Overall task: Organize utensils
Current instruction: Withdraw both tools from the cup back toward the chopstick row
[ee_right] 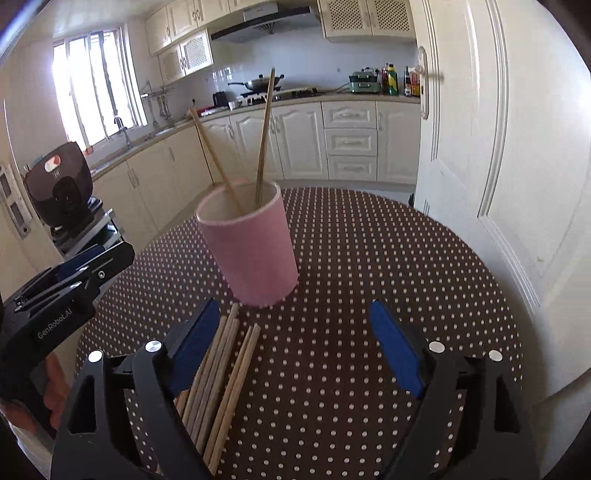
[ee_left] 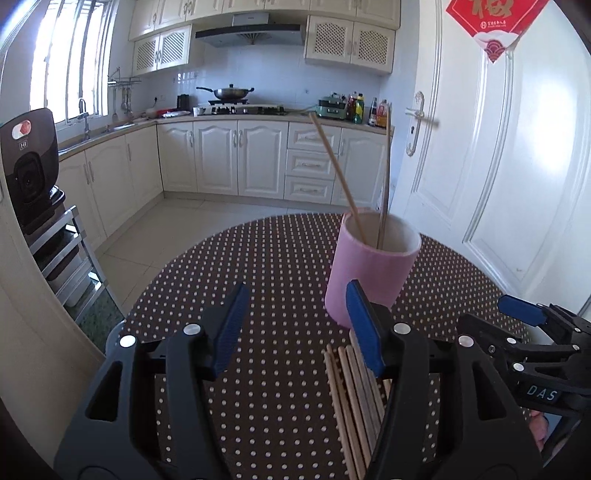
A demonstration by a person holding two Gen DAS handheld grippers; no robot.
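Readable markings:
- "DAS", white letters on small black plate, body of right tool [ee_left: 524, 314], seen from left wrist view.
- "GenRobot.AI", white print along black body of left tool [ee_right: 92, 266], seen from right wrist view.
- Red diamond hanging [ee_left: 495, 22] on white door: gold character cut off at top edge; small print below too small to read.

The cup [ee_right: 255, 254] is showing up pale pink outside and whitish inside, and the chopsticks [ee_right: 221, 387] are looking light tan wood. The tablecloth [ee_right: 351, 258] is dark brown with white polka dots all over. Both grippers' pads [ee_left: 369, 332] are bright blue on black frames.
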